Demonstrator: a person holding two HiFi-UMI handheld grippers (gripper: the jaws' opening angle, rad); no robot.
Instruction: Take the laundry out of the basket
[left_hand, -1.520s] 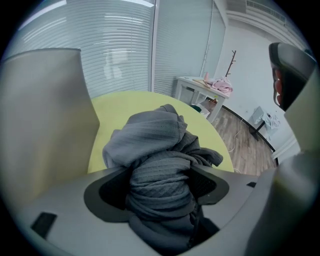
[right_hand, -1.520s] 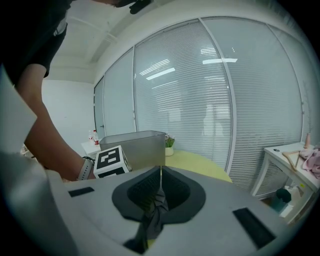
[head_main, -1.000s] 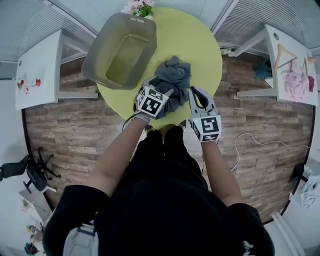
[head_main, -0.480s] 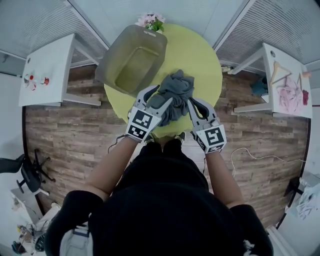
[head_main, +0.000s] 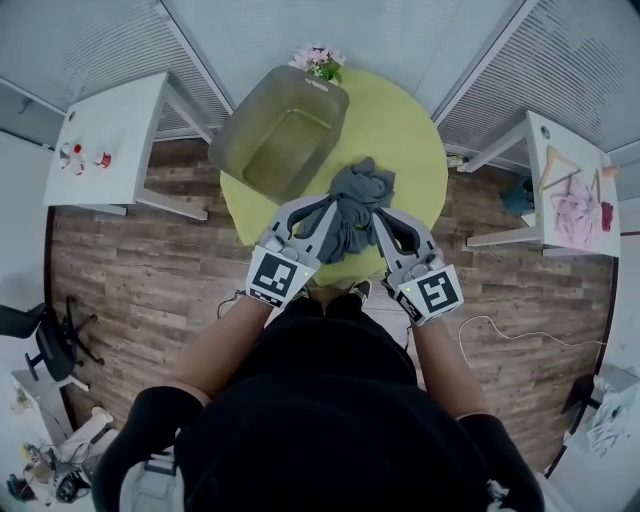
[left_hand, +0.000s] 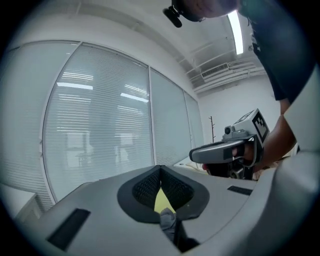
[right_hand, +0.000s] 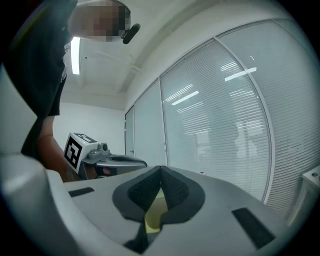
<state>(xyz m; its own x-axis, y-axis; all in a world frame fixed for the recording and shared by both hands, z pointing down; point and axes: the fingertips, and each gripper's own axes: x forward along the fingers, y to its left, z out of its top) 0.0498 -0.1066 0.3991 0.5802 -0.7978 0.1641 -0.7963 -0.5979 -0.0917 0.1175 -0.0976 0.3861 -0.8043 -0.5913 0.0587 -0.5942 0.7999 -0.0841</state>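
A crumpled grey garment (head_main: 358, 200) lies on the round yellow table (head_main: 400, 120), outside the basket. The olive basket (head_main: 232, 135) stands at the table's far left, and its inside looks empty. My left gripper (head_main: 325, 205) is at the garment's near left edge. Its jaws are shut on a fold of grey cloth (left_hand: 167, 220). My right gripper (head_main: 380, 213) sits at the garment's near right edge, shut with dark cloth (right_hand: 140, 241) caught low between its jaws. Each gripper view shows the other gripper beside it: the right gripper (left_hand: 225, 150) and the left gripper (right_hand: 115, 161).
A pot of pink flowers (head_main: 320, 58) stands at the table's far edge behind the basket. A white side table (head_main: 105, 140) is at the left. Another at the right (head_main: 570, 180) carries a hanger and pink clothes. An office chair (head_main: 45, 340) stands on the wooden floor.
The left gripper's jaws, open beside the garment a second ago, have shut on its near edge. Both grippers have drawn slightly toward the person.
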